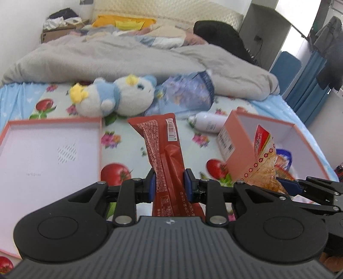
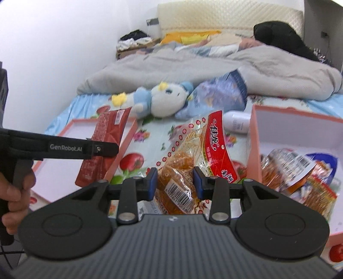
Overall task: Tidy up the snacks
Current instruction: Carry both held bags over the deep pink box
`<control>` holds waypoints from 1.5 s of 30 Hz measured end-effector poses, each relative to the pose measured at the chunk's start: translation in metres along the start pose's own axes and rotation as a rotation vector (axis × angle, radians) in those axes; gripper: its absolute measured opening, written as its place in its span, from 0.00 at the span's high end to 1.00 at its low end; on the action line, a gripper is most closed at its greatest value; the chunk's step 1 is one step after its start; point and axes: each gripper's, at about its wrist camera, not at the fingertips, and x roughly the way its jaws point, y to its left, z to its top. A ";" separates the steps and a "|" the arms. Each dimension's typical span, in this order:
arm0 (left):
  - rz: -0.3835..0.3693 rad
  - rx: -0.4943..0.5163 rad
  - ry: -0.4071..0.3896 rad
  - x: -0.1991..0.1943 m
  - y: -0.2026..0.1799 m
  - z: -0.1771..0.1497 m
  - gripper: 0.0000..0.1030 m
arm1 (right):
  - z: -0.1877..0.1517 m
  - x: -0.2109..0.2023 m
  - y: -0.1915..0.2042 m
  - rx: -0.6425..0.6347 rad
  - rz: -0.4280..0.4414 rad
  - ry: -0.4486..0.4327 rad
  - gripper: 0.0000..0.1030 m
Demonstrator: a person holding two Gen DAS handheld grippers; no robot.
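Home bedroom: rumpled grey quilt (image 1: 120,58) and blue-white plush toy (image 1: 115,96) ahead of gripper; quilted cream headboard (image 2: 231,15) beyond.

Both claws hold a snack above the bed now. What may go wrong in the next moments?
1. The left claw grips the long red packet near its lower end, so the upper part may swing or slip.
2. The right claw pinches a soft clear bag of orange snacks; the contents may be crushed.
3. The pink box already holds other packets, so a dropped bag may land on its wall and miss.
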 end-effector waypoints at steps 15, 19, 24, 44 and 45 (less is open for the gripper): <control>-0.081 0.059 -0.110 -0.041 -0.079 0.054 0.70 | 0.047 -0.066 -0.044 0.028 -0.083 -0.163 0.63; -0.100 0.081 -0.136 -0.047 -0.104 0.068 0.70 | 0.057 -0.077 -0.058 0.033 -0.101 -0.196 0.63; -0.133 0.102 -0.157 -0.047 -0.139 0.081 0.70 | 0.063 -0.091 -0.081 0.041 -0.122 -0.228 0.63; -0.185 0.193 0.058 0.096 -0.236 0.076 0.70 | 0.027 -0.049 -0.207 0.203 -0.240 -0.097 0.63; -0.182 0.197 0.073 0.105 -0.238 0.075 0.70 | 0.025 -0.044 -0.211 0.207 -0.241 -0.084 0.63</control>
